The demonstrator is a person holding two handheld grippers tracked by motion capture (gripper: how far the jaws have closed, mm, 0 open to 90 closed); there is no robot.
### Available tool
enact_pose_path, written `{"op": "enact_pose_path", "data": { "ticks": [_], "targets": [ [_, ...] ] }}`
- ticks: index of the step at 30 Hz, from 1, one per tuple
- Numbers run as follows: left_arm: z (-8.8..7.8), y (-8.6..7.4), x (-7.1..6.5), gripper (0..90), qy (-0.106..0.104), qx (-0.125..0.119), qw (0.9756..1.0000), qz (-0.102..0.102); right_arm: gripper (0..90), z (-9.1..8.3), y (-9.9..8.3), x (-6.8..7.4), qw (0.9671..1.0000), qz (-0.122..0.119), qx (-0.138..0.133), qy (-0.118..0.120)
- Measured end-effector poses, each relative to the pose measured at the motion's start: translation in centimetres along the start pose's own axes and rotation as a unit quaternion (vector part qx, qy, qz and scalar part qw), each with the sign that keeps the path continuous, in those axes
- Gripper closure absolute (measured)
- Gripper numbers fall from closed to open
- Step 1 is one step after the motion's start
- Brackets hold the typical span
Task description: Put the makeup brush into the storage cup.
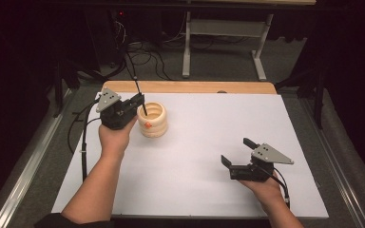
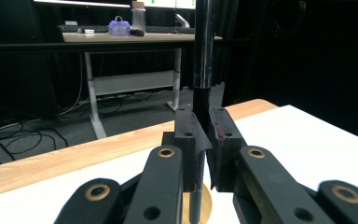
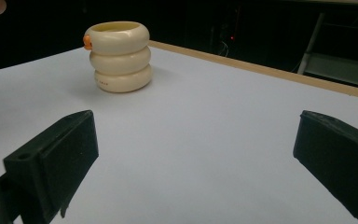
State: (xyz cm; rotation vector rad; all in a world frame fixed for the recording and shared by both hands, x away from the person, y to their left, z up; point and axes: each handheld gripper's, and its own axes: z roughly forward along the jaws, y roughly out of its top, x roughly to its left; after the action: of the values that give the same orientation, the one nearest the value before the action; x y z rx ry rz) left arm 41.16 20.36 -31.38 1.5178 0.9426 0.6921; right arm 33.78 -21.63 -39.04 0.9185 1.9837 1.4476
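Where the left gripper [image 1: 140,100] hangs just beside the ringed holder [image 1: 152,119], on that holder's left in the high view, its jaws are pressed together on a thin black rod [image 1: 139,96]. That rod runs slantwise, its lower end dipping into the open mouth of the holder and its upper end rising past the holder's far-left rim toward the wooden edge of the bench [image 1: 190,87]. Seen along the left gripper's own jaws [image 2: 204,140], the rod [image 2: 203,51] stands upright between the pads and continues below them toward a tan round shape, a part of the holder [image 2: 207,205].

Holder: a cream-coloured, open-topped vessel built as three stacked rounded rings, its inner wall faintly yellow, with a small orange mark [image 1: 148,125] on the upper ring facing the person. It stands upright on the white sheet [image 1: 204,142] covering the bench. The same holder [image 3: 118,57] appears in the right gripper view, the orange mark [image 3: 87,43] at its left edge and small dark print on its lowest ring, too small to read.

Rod: slender, straight, dark and slightly glossy; its tip inside the holder is hidden.

Right gripper [image 1: 240,154]: well apart from the holder, toward the near right of the sheet, jaws spread wide with only bare sheet between them, pointing roughly toward the holder.
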Motion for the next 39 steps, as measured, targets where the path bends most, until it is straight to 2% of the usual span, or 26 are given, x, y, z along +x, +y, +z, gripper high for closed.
{"op": "enact_pose_path", "data": {
  "ticks": [6,11,17,21,30,39],
  "targets": [
    [0.7,0.0,-0.1,83.5,0.002,0.0,1.0,0.006,1.1,0.0,0.0,0.0,1.0,0.002,0.0,-0.001],
    [1.3,0.1,-0.1,83.5,0.004,0.0,1.0,0.0,1.2,0.0,0.0,0.0,1.0,-0.004,-0.003,-0.002],
    [2.0,0.3,0.1,83.5,0.005,0.006,1.0,0.004,1.2,0.0,0.0,0.0,1.0,-0.002,-0.002,-0.003],
    [2.6,0.0,0.5,83.5,0.01,0.016,0.9998,-0.006,1.2,0.0,0.0,0.1,1.0,-0.004,-0.002,-0.001],
    [3.6,-0.8,0.8,83.5,0.014,0.036,0.9992,-0.004,1.3,0.0,0.0,0.0,1.0,-0.002,-0.001,0.0],
    [4.0,-1.4,0.7,83.5,0.015,0.045,0.9989,-0.006,1.6,0.0,-0.1,0.0,1.0,-0.003,0.001,-0.001]
  ]
}}
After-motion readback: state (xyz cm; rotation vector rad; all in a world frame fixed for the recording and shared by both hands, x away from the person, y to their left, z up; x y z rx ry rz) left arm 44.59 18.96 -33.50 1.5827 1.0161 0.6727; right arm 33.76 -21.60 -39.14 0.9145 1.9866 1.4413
